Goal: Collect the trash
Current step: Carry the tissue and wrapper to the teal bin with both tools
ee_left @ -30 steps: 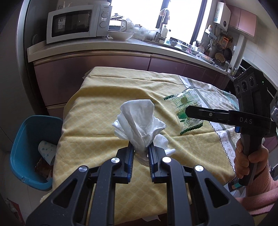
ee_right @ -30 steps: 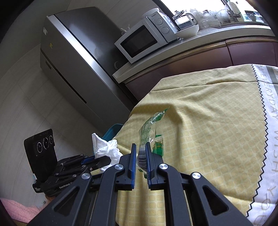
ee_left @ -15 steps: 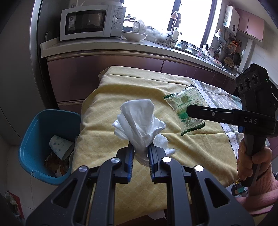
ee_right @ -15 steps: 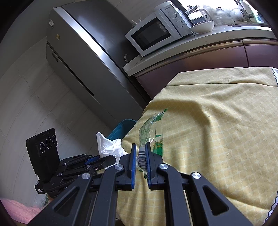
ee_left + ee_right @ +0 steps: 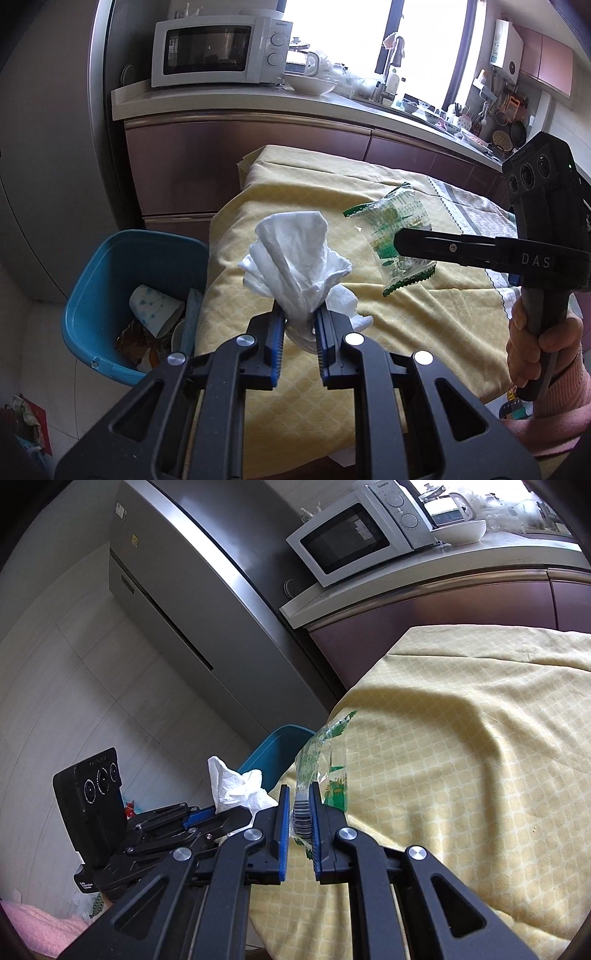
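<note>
Crumpled white paper tissue [image 5: 291,258] clamped in left gripper [image 5: 300,325] above yellow-clothed table [image 5: 424,314], beside blue plastic bin [image 5: 92,280], clear green-printed snack wrapper [image 5: 321,760] pinched in right gripper [image 5: 296,814].

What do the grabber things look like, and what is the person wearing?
Both are black plastic. The left gripper and right gripper have blue ribbed pads, silver round screws and triangle-shaped holes in their arms. The right one has white letters DAS on its side and a black box with three round lenses on top. The sleeve is pink and knitted.
</note>
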